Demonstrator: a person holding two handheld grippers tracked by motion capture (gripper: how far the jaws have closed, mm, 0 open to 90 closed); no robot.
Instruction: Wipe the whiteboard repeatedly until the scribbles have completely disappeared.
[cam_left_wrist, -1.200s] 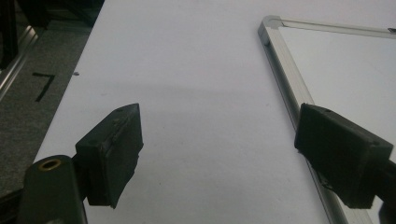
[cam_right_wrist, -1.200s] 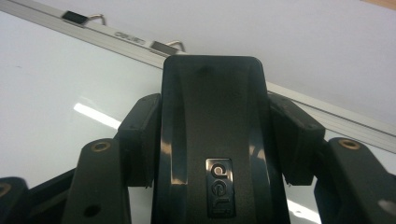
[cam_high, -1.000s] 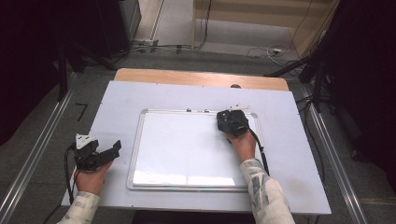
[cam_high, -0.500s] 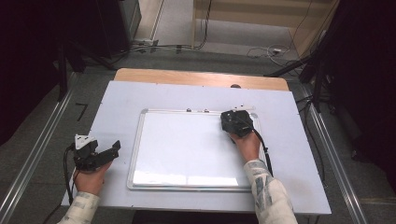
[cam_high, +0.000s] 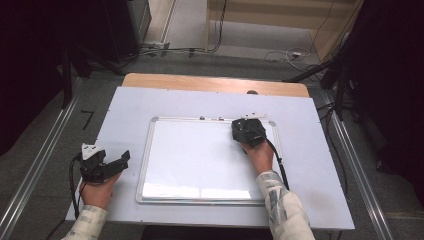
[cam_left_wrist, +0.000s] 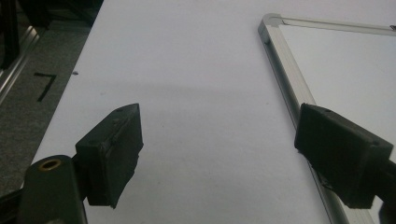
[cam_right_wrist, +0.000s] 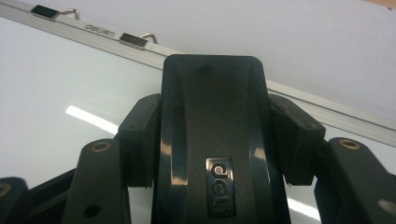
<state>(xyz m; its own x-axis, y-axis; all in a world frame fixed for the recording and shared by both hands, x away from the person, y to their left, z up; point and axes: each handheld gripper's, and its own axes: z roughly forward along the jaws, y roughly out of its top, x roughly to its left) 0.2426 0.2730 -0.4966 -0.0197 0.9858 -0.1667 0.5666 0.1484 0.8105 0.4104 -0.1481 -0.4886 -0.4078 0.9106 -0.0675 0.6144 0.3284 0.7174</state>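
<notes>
From the high view, I've got the whiteboard (cam_high: 200, 160) lying flat in the middle of the pale worktop (cam_high: 320, 165), and it looks wiped clean apart from a glare along its near edge. My right claw (cam_high: 248, 131) sits over the board's far right corner, close to the top frame, with the hand behind it and the cable trailing back along the sleeve. My left claw (cam_high: 107, 162) is off the board altogether, low over the bare worktop just beside the board's left frame, and I can see its jaws spread.

Over to the left gripper view: the two black pads stand wide apart with nothing between them. One pad hangs over plain worktop (cam_left_wrist: 187, 93); the other sits right above the whiteboard's aluminium frame (cam_left_wrist: 285, 74), whose rounded corner shows farther off. Whether that pad touches the frame, I can't tell.

Now the right gripper view: my right claw (cam_right_wrist: 219, 135) is clamped on a black eraser (cam_right_wrist: 212, 140), both pads pressed against its sides. It's a glossy moulded block with a small brand badge on its back, and it lies lengthwise between the jaws, pointing toward the board's top frame. Beneath it is the white board surface (cam_right_wrist: 60, 79), carrying a streak of reflected light. Two little hanger clips (cam_right_wrist: 135, 38) sit on the frame beyond.
</notes>
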